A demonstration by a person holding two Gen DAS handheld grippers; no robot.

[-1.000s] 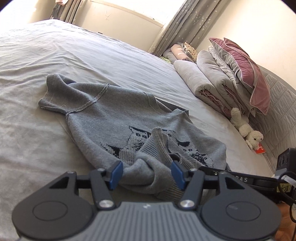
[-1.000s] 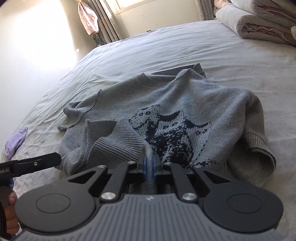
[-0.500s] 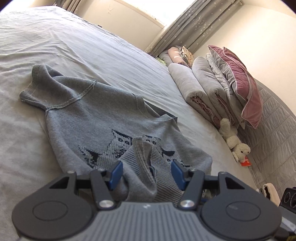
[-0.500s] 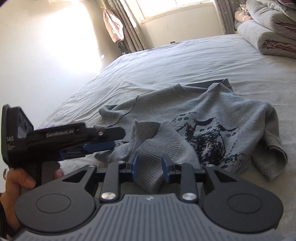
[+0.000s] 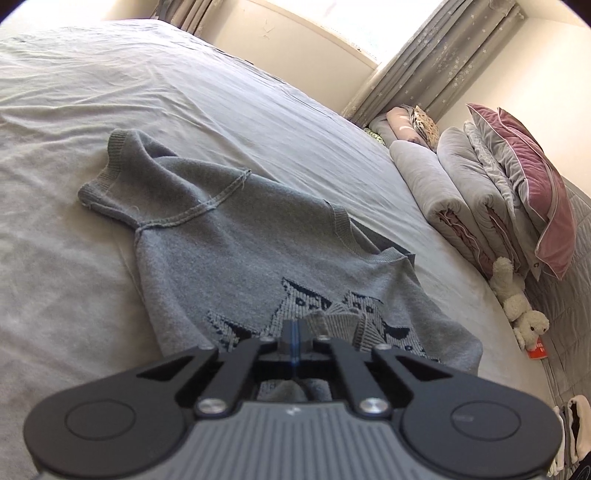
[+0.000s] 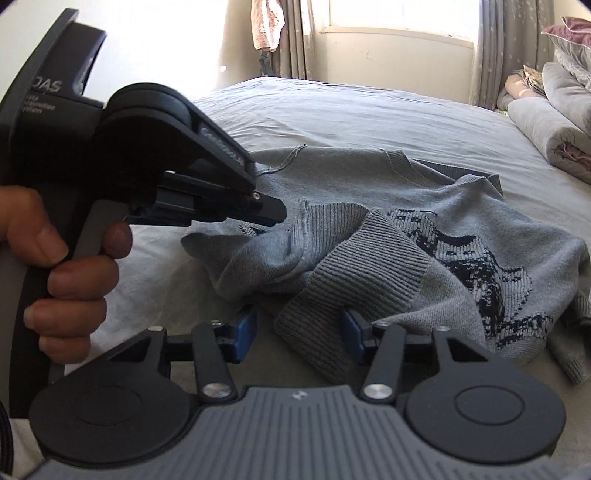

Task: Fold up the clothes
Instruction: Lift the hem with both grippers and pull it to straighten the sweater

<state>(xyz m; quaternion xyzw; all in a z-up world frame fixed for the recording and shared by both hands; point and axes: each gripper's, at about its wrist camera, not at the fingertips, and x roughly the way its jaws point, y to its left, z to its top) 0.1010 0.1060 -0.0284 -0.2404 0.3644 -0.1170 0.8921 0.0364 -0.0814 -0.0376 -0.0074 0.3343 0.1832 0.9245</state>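
Note:
A grey knit sweater with a dark cat pattern lies rumpled on the bed. Its ribbed hem is bunched up at the near edge. My left gripper is shut, its tips pressed into that bunched hem. In the right wrist view the left gripper reaches in from the left, held by a hand, with its tip at the raised hem edge. My right gripper has its jaws opening. A ribbed fold lies loose between its blue pads, and they do not press on it.
Rolled grey quilts and a pink pillow are stacked along the bed's right side, with a white plush toy below them. Curtains and a window stand behind the bed. Grey sheet stretches far to the left.
The left jaws closed from wide apart onto the bunched hem. The right jaws let go of the ribbed fold and spread apart. The right gripper swung over, so the left gripper now looms close.

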